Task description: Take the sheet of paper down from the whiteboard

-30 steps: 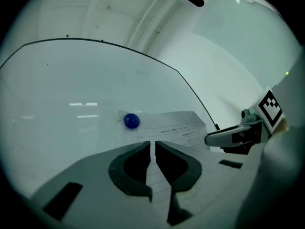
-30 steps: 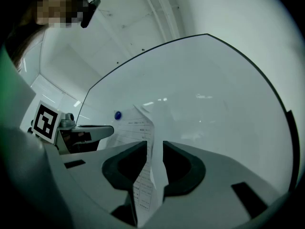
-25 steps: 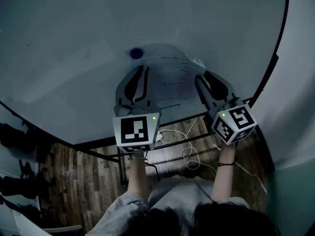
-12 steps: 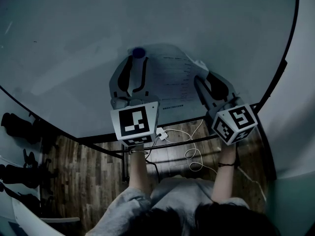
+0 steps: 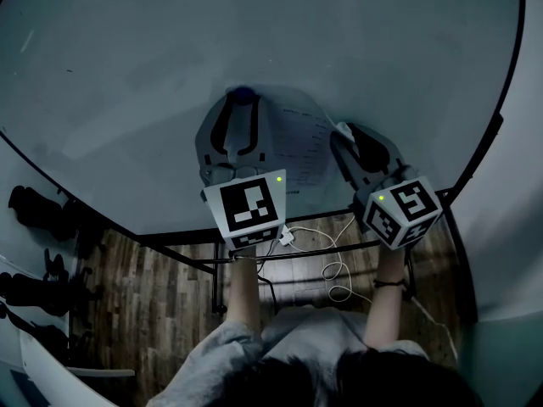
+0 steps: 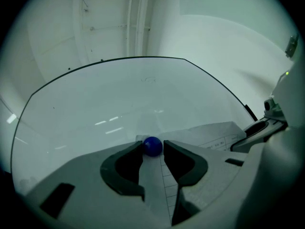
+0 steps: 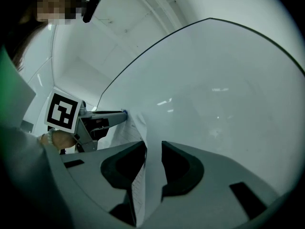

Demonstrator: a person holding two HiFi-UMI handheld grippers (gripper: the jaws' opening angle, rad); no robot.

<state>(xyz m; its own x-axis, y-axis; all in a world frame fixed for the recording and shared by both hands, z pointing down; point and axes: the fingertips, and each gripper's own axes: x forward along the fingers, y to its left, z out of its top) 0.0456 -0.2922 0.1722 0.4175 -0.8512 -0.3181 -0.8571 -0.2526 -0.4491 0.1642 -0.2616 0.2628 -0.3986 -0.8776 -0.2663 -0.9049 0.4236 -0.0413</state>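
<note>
While the left gripper [image 6: 153, 144] jaws gape round the magnet [image 6: 152, 147] (blue), the right gripper [image 7: 153, 144] jaws are closing round the paper [image 7: 148, 175].

The left gripper [image 5: 242, 103] has risen and opened, its tips now flanking the blue magnet [image 6: 152, 146].

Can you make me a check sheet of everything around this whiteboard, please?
Surface: whiteboard, standing upright.
Job's things: sheet of paper on the board, with a blue magnet at its top corner.
Clutter: nothing seen.
Grippers: left gripper open, with the magnet between its tips; right gripper closing around the paper's edge, not yet pinching it.
Cables: white cable looped on the floor.
Surroundings: wooden floor below the board.
</note>
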